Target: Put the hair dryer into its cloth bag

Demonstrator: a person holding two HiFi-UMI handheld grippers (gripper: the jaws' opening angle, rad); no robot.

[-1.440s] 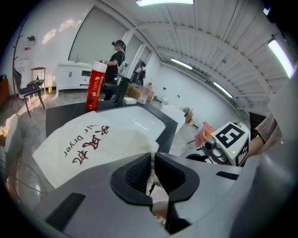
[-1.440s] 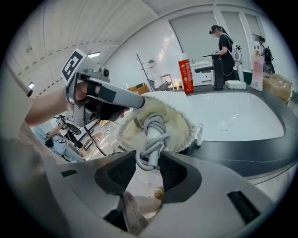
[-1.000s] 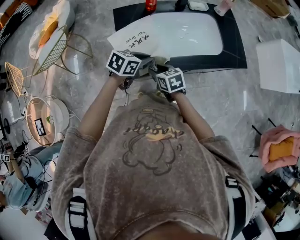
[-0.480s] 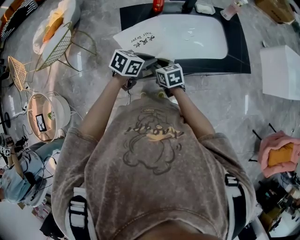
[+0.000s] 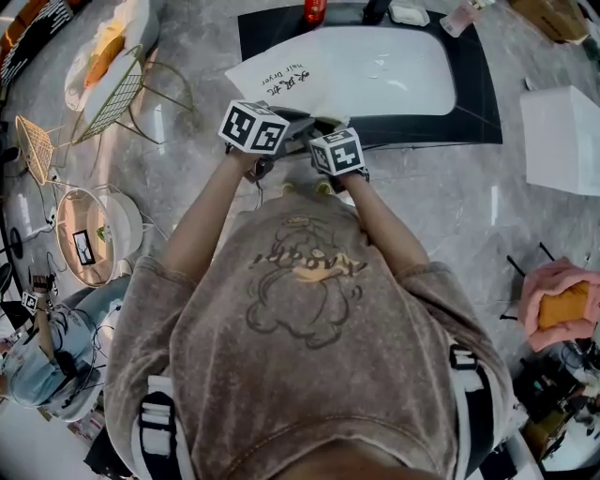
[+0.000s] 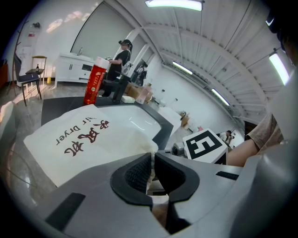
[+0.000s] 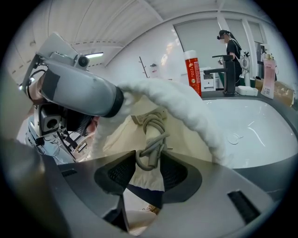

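A white cloth bag printed "Hair Dryer" lies over the sink's near-left rim. In the left gripper view its printed face spreads ahead, and my left gripper is shut on the bag's edge, cloth pinched between the pads. My right gripper is shut on the hair dryer, a white handle wound with grey cord, held just at the bag's open mouth. In the head view both marker cubes, left and right, sit close together at the counter edge; the jaws are hidden there.
The black counter holds a white basin, with a red bottle and a black faucet behind. A white box stands right, wire baskets left. A person stands far off.
My right gripper with the hair dryer has edged slightly left, closer to the left gripper and the bag's mouth. The left gripper has stayed put on the bag's edge.
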